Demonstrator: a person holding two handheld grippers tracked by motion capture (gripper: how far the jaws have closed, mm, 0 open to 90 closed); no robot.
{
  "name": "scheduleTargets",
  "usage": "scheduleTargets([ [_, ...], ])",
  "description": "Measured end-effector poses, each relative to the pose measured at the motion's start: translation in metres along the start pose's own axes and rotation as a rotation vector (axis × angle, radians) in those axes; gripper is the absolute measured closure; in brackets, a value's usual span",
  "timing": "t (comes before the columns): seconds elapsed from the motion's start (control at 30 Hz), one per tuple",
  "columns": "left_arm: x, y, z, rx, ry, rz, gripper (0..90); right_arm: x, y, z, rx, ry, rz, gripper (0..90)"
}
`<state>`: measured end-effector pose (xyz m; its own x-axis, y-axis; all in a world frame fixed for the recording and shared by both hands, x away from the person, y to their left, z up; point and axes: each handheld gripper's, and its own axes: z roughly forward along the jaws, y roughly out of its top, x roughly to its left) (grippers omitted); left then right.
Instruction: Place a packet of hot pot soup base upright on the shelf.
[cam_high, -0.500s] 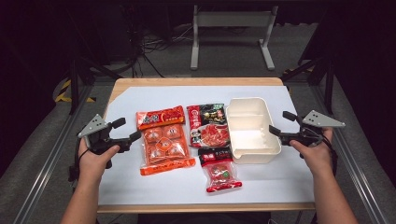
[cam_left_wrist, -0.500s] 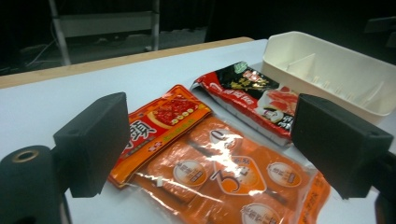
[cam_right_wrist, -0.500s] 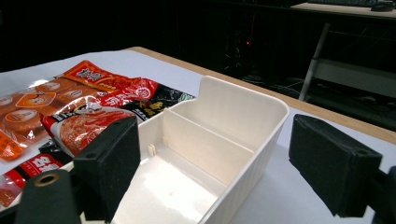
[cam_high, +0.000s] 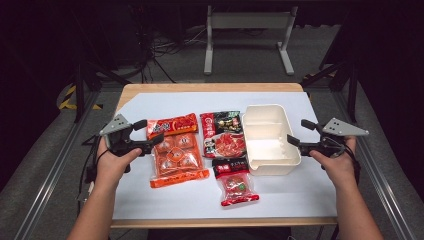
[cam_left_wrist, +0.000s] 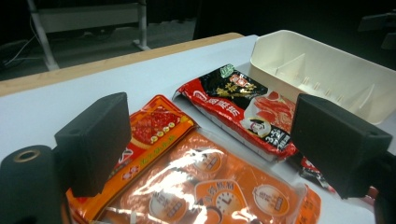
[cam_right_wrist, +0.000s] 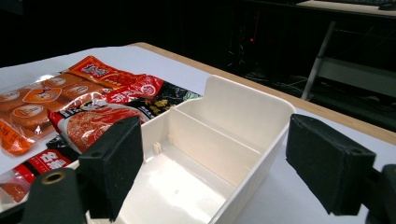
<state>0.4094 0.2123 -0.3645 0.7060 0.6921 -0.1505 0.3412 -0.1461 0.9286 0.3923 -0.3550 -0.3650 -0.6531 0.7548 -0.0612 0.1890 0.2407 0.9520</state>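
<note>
The person holds a gripper in each hand, low over the white tabletop (cam_high: 165, 107). The left gripper (cam_high: 150, 135) sits at the left edge of the orange packet (cam_high: 175, 152), its jaws apart with nothing between them; in the left gripper view the packet (cam_left_wrist: 205, 186) lies just below and between those jaws. The right gripper (cam_high: 295, 134) hovers at the right side of the cream box (cam_high: 270, 137), jaws also spread wide and holding nothing, the near wall of the box (cam_right_wrist: 219, 140) between them in the right gripper view. The box stands open and has a divider inside. Between the orange packet and the box lies a red-and-black packet (cam_high: 222, 134), touching the box's left wall. A small red packet (cam_high: 235, 182) lies nearer the person, just below it.
</note>
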Motion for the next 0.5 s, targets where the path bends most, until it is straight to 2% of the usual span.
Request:
scheduleTargets([
  [0.17,-0.002,0.012,0.013,0.005,-0.001,-0.001,13.9,0.0,0.001,-0.001,0.008,0.016,0.006,21.5],
  [0.27,-0.003,0.018,0.023,0.027,0.001,0.002,14.1,-0.002,0.0,0.0,0.011,0.029,0.009,22.7],
  [0.4,-0.003,0.023,0.039,0.032,-0.029,-0.012,15.1,-0.003,0.001,-0.001,0.02,0.041,0.001,24.3],
  [0.5,-0.002,0.026,0.047,0.031,-0.024,0.005,15.7,-0.003,0.002,-0.002,0.016,0.035,-0.004,26.2],
])
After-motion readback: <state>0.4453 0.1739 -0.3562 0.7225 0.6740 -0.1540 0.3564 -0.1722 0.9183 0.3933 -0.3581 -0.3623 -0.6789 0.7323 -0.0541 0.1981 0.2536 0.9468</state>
